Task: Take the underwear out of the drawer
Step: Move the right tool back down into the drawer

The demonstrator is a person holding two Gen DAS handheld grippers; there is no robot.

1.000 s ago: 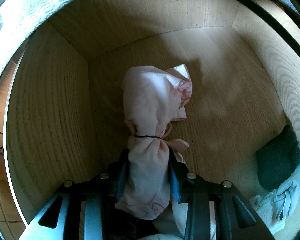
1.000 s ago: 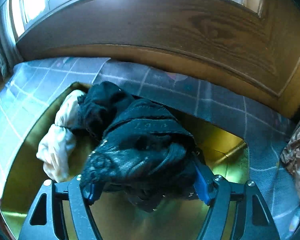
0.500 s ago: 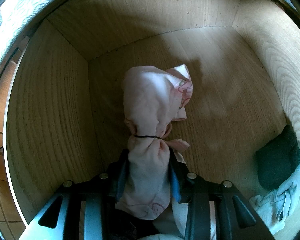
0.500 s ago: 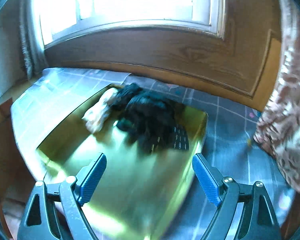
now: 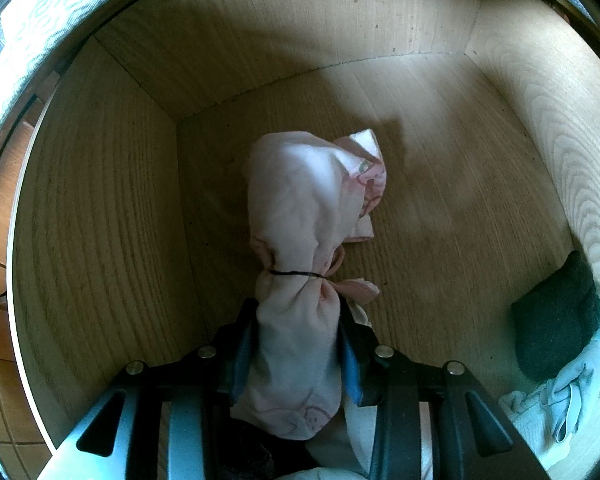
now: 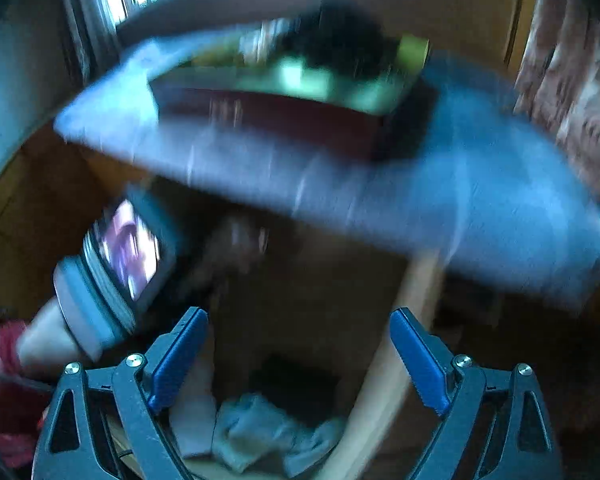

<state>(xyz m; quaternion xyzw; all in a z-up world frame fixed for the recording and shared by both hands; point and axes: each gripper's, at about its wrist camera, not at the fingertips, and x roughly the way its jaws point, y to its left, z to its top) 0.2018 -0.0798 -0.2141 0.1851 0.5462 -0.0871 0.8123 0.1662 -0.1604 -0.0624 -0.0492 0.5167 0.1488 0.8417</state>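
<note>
My left gripper (image 5: pixel 296 354) pinched the near end of a pale pink underwear bundle (image 5: pixel 304 240), tied round with a dark band, inside the wooden drawer (image 5: pixel 100 220). A dark green piece (image 5: pixel 556 320) and light blue cloth (image 5: pixel 556 412) lay at the drawer's right wall. My right gripper (image 6: pixel 296 356) was spreading its jaws, with nothing between them, in a blurred view.

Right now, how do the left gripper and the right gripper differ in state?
The left gripper is shut on the pink underwear bundle inside the wooden drawer; the right gripper holds nothing, its jaws opening wide. The left view is sharp, the right blurred. Both have blue pads.
</note>
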